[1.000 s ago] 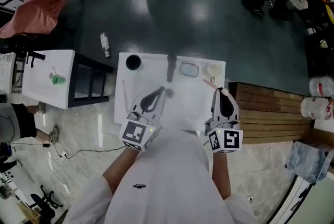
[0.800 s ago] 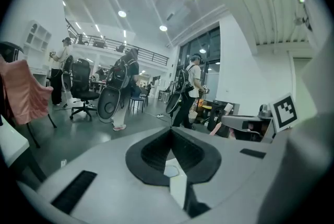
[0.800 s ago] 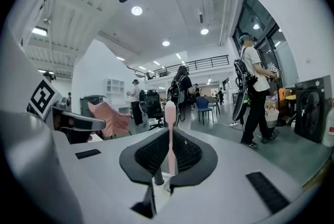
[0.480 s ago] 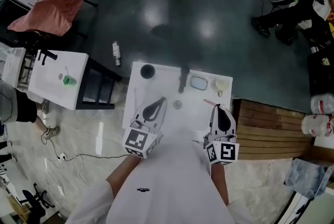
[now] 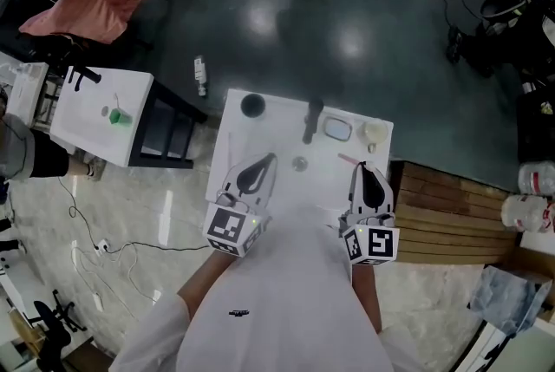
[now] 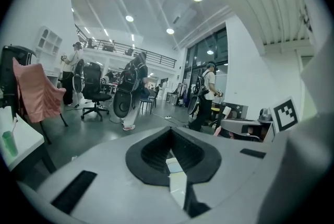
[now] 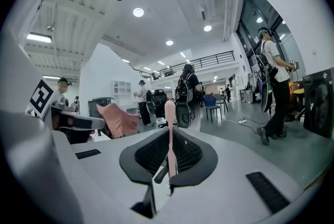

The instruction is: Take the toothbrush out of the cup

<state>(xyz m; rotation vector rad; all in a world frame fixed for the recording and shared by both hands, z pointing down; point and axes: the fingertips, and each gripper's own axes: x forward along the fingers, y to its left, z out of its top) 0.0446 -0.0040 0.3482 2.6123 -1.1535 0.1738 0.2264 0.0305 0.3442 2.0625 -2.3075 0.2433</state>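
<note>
My right gripper (image 5: pixel 363 166) is shut on a pink toothbrush (image 5: pixel 349 159), whose end sticks out to the left over the white table (image 5: pixel 269 132). In the right gripper view the toothbrush (image 7: pixel 169 129) stands up between the closed jaws of the right gripper (image 7: pixel 168 161). A pale cup (image 5: pixel 375 132) stands at the table's back right, apart from the brush. My left gripper (image 5: pixel 267 159) hovers over the table's near left, shut and empty, as the left gripper view shows for the same gripper (image 6: pixel 172 161).
A black cup (image 5: pixel 252 105) stands at the back left. A dark upright object (image 5: pixel 310 120), a small dish (image 5: pixel 337 129) and a small round item (image 5: pixel 300 163) share the table. A wooden platform (image 5: pixel 451 205) lies to the right, and a second white table (image 5: pixel 95 119) to the left.
The head view has shifted, so the table sits lower and further right. My right gripper with the toothbrush has drawn slightly back from the pale cup. The left gripper keeps its place.
</note>
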